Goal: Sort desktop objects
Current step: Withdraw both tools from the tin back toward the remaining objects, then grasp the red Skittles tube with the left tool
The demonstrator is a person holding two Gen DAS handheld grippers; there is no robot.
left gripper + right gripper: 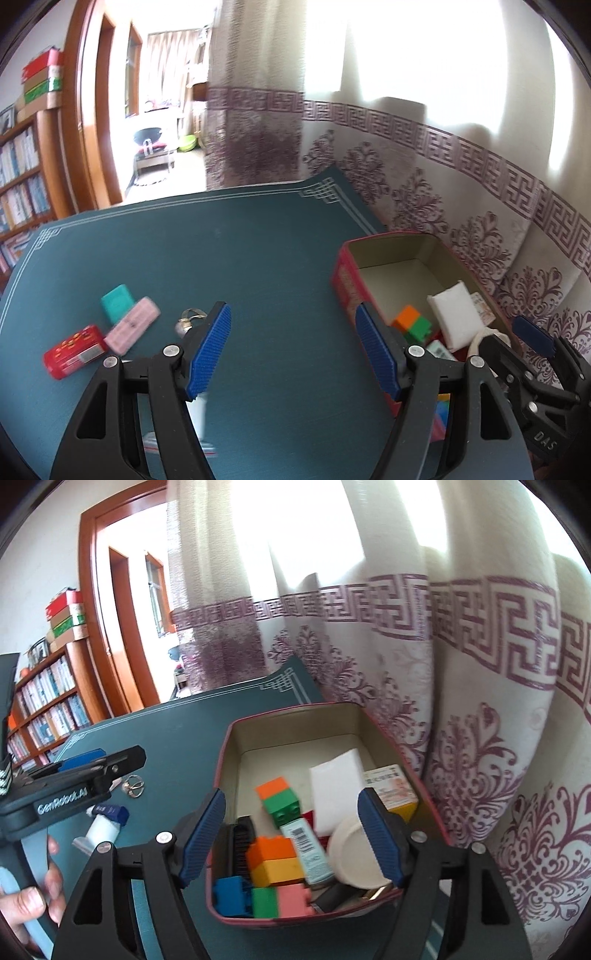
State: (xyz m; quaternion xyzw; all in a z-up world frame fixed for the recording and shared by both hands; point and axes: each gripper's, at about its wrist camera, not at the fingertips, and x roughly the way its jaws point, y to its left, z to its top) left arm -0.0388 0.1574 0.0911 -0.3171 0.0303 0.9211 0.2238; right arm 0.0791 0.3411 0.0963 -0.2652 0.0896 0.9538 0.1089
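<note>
My left gripper (293, 354) hangs open over the teal desk mat (258, 258) with nothing between its blue pads. To its left lie a teal box (117, 302), a pink case (133, 328), a red packet (74, 356) and a metal key ring (188, 319). A white tube (199, 417) lies under the left finger. My right gripper (291, 838) stands open above the red tin (221, 775). The tin holds several toy bricks (275, 864), a white sponge (338, 786), a round white lid (351, 853), a small carton (391, 786), a tube (308, 845) and a black comb (242, 842).
A patterned curtain (461, 701) hangs right behind the tin and the mat's far edge. The left gripper (107, 764) and a hand (37, 897) show at the left of the right wrist view, near the blue-capped tube (105, 823). A bookshelf (22, 177) and a doorway stand far left.
</note>
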